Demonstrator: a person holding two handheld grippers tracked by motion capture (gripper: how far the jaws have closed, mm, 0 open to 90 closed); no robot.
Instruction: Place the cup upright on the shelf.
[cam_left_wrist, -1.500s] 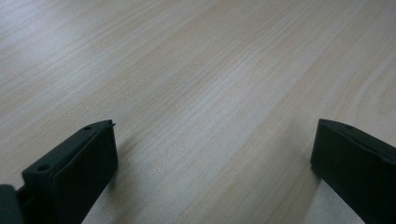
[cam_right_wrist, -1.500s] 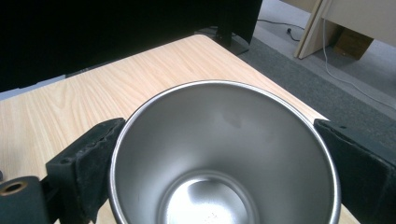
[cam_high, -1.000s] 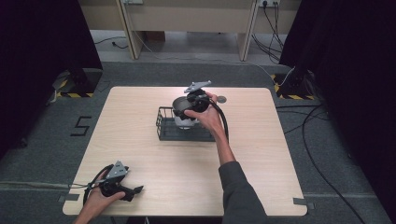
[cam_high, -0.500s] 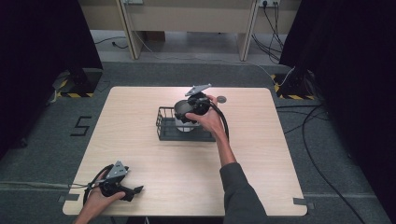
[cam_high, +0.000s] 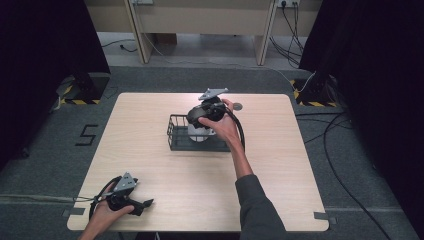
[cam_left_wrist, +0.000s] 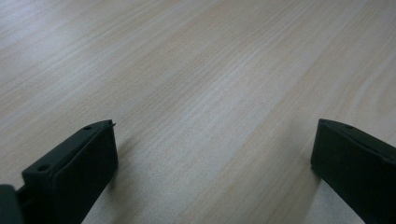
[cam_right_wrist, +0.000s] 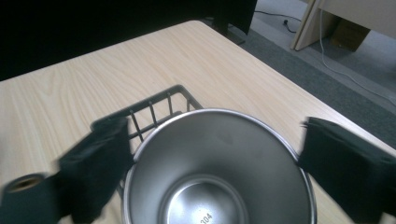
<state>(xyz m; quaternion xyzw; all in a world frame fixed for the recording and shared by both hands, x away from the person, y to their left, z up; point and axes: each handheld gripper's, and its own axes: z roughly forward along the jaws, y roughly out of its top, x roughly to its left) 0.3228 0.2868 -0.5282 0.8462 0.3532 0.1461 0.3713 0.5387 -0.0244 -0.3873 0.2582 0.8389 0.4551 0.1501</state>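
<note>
The right gripper (cam_high: 196, 121) hangs over the black wire basket (cam_high: 176, 135) near the middle of the table (cam_high: 280, 165), held by the person's right hand (cam_high: 220, 125). In the right gripper view its jaws stand apart, one on each side of the rim of a steel cup (cam_right_wrist: 219, 172) that sits upright in the basket (cam_right_wrist: 154, 109); whether they touch the rim cannot be told. The left gripper (cam_high: 142, 205) rests at the table's near left corner, jaws wide apart over bare wood (cam_left_wrist: 210, 93).
</note>
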